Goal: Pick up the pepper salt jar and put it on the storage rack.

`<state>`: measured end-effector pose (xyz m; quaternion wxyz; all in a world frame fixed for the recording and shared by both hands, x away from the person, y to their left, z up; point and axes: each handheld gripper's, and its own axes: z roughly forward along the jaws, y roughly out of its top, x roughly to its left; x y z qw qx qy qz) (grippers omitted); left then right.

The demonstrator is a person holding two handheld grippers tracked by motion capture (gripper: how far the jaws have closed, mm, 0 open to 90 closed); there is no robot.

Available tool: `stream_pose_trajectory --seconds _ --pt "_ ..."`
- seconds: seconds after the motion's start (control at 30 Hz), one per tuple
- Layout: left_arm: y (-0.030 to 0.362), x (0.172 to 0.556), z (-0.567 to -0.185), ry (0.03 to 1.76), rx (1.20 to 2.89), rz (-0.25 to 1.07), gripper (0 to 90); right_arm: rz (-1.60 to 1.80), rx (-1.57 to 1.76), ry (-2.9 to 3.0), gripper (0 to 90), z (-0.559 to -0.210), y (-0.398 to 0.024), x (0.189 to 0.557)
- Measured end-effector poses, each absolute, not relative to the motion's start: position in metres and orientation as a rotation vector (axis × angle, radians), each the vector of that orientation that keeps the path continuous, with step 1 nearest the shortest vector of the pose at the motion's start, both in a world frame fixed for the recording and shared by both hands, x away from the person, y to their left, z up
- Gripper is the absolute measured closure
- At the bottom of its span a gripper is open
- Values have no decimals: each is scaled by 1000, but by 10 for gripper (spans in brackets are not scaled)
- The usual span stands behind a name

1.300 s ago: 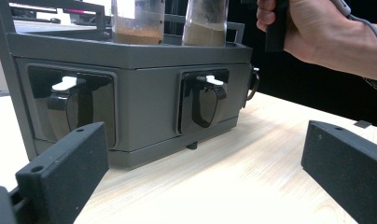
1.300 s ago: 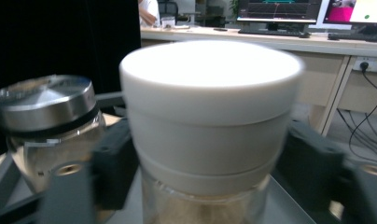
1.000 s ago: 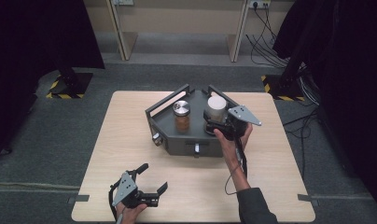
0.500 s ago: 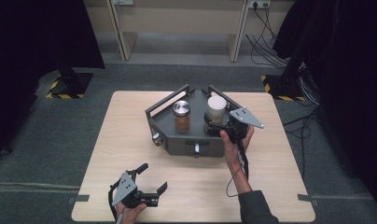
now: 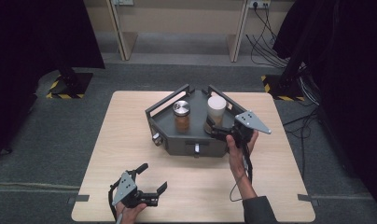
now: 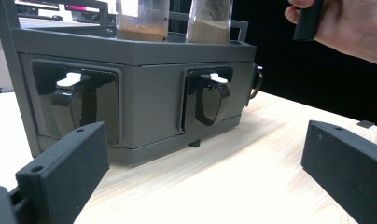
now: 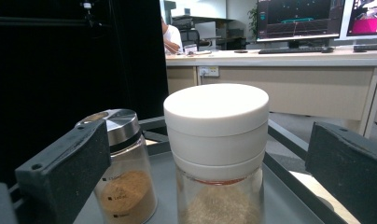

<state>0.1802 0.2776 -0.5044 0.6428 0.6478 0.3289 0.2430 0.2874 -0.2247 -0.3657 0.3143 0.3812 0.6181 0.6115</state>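
The right gripper (image 5: 213, 131) sits at the right side of the dark grey metal rack (image 5: 177, 142), which stands in the middle of the pale wooden table (image 5: 107, 154). Its 2 black jaws are wide apart, 1 on each side of the glass jar with the thick white lid (image 7: 216, 140). They do not touch it yet. I think the hand lines them up this way so they can close on the jar and lift it.

This jar stands upright on the rack's top tray, at the right. Just beside it stands the glass jar with the shiny silver lid (image 5: 181, 116), full of brown powder. That jar is close, so a jaw could bump it. The tray's low rail (image 7: 294, 168) runs by the other jaw.

The left gripper (image 5: 149, 179) waits near the table's front edge, well apart from the rack, jaws open and holding nothing. It faces 2 black scoop handles (image 6: 210, 102) on the rack's front.
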Motion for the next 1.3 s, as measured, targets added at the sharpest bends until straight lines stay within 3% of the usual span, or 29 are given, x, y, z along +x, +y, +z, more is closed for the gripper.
stream_pose_trajectory --seconds 1.3 --pt "277 179 -504 747 1480 561 1 1710 903 1734 4 -419 -261 205"
